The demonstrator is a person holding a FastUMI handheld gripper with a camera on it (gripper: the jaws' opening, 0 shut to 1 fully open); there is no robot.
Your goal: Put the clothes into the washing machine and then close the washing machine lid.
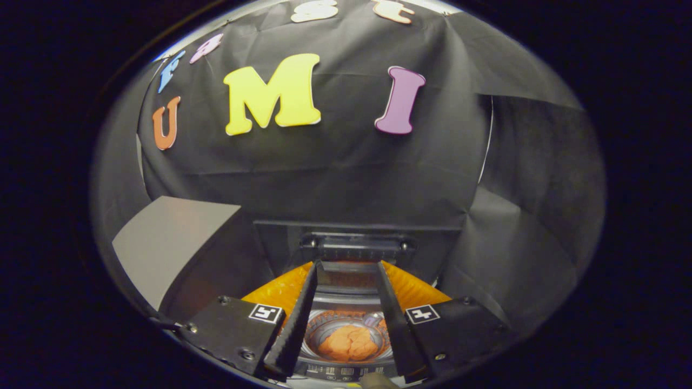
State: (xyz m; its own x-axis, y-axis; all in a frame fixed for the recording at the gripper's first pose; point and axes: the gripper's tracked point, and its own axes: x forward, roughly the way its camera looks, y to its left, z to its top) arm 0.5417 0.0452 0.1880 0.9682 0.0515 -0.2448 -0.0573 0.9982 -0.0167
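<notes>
Clothes [347,343]: orange bundle already in the drum.
Gripper [346,270]: fingers spread, holding nothing.
Lid [357,247]: upright at the far side (likely next to close).

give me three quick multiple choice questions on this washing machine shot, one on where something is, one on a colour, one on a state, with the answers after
1. Where is the bundled cloth?
A. hanging from the gripper
B. down inside the washing machine drum
C. on the grey box

2. What colour is the cloth?
A. orange
B. blue
C. white

3. How is the washing machine lid?
A. shut over the drum
B. lying beside the machine
C. raised open behind the drum

Answers
1. B: the cloth sits at the bottom of the round drum, seen between the two fingers and below them.
2. A: the bundle is plainly orange.
3. C: the drum opening is uncovered, and the dark lid stands up at its far side, beyond the fingertips. The fingers are spread apart and hold nothing.
</notes>
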